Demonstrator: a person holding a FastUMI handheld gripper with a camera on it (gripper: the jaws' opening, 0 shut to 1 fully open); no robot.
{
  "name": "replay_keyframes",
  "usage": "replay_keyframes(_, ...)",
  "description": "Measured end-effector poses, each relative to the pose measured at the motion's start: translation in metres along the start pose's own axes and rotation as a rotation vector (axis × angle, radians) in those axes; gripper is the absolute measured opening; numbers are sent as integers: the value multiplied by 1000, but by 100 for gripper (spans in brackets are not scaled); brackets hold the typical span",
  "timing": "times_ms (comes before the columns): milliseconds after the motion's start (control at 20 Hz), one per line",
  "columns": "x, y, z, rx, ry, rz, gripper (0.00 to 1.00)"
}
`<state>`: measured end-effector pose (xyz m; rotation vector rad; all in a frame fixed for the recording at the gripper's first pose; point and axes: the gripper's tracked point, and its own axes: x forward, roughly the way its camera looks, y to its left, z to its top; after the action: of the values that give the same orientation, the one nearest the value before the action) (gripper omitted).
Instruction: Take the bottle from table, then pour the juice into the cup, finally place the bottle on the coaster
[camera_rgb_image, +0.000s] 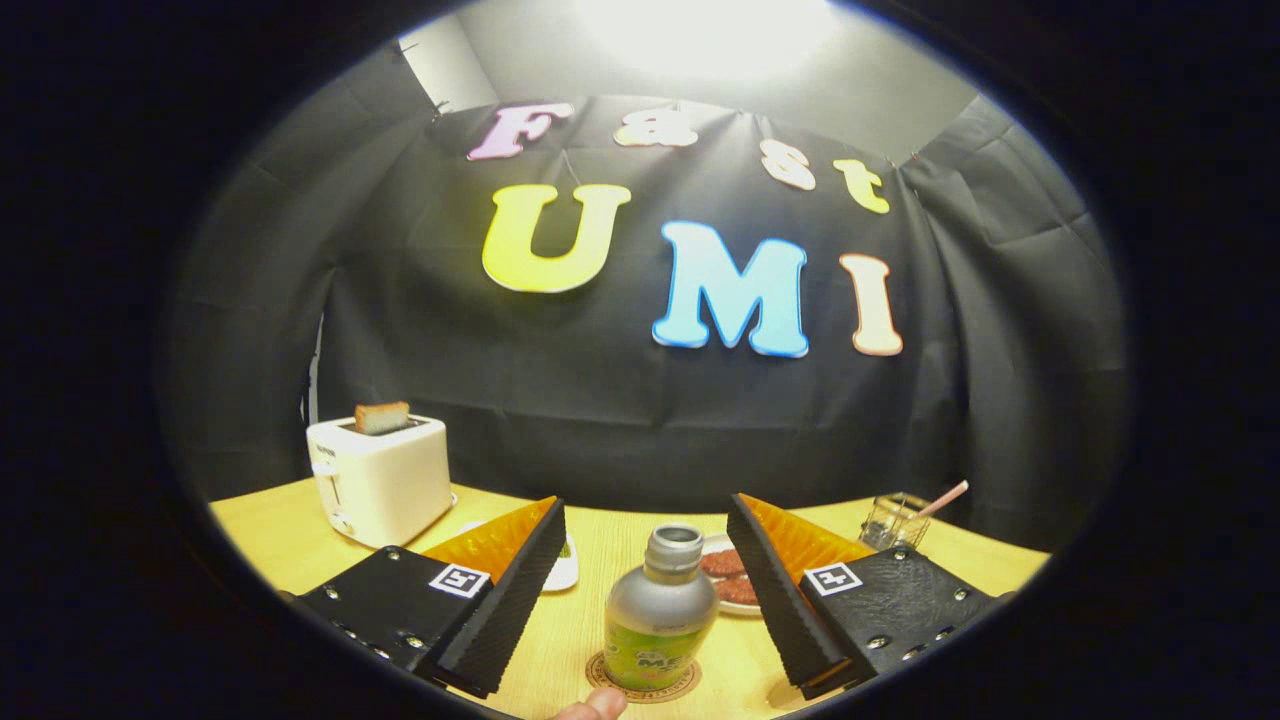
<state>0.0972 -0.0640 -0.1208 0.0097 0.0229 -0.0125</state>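
Your gripper (645, 560) had its fingers spread wide apart, touching nothing. One bottle (659, 622) stood upright between them on one coaster (643, 683) (partly hidden). The cup (893, 520), perhaps glass, sat beyond, half-hidden by one finger.

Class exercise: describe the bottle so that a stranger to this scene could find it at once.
Start at the wooden table before the black cloth wall. The open gripper has the bottle standing upright between its fingers, untouched, on a round coaster. Its silver shoulders, open neck and green label mark it.
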Motion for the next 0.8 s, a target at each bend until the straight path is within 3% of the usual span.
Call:
replay_keyframes(150, -25, -3, 45, 9, -28, 42, 99)
replay_keyframes(350, -55, -34, 90, -19, -13, -6, 98)
replay_keyframes(450, -61, -36, 112, -26, -25, 8, 98)
replay_keyframes(600, -70, -42, 129, -73, -18, 15, 99)
replay_keyframes(800, -73, -43, 155, -26, -22, 13, 98)
